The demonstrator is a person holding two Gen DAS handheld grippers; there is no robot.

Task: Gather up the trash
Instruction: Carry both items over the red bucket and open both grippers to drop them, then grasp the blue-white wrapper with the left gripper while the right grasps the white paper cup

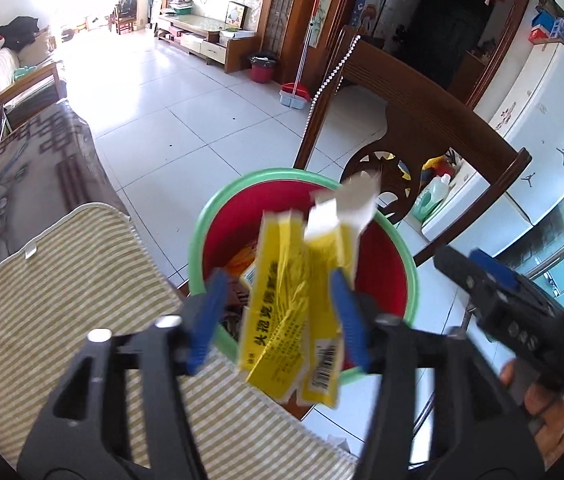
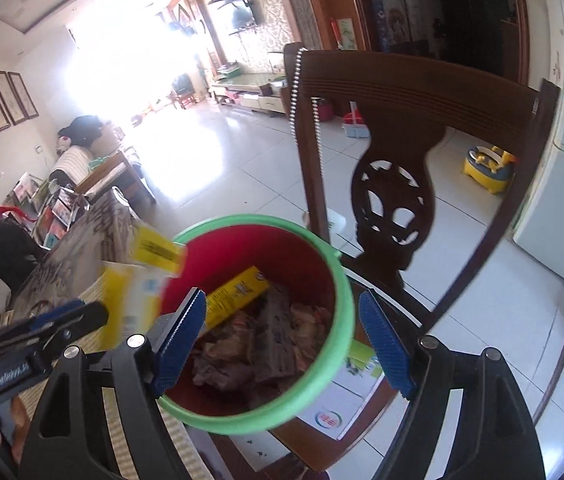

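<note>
A red bin with a green rim (image 1: 202, 224) stands just below both grippers. My left gripper (image 1: 278, 316) is open above it. A flattened yellow carton (image 1: 282, 312) hangs blurred between its blue fingers (image 1: 207, 312), loose from the left pad and close to the right one. In the right wrist view the same carton (image 2: 138, 292) is a yellow blur at the bin's left rim (image 2: 338, 280). My right gripper (image 2: 282, 340) is open over the bin mouth with nothing between its pads. Inside lie a yellow box (image 2: 238, 294) and crumpled brown trash (image 2: 258, 344).
A dark wooden chair back (image 2: 398, 184) rises right behind the bin. A striped cushion (image 1: 66, 304) lies to the left, beside a patterned cloth (image 1: 22, 176). A white printed sheet (image 2: 342, 404) lies under the bin. A white fridge (image 1: 546, 128) stands to the right. Tiled floor (image 1: 170, 104) stretches beyond.
</note>
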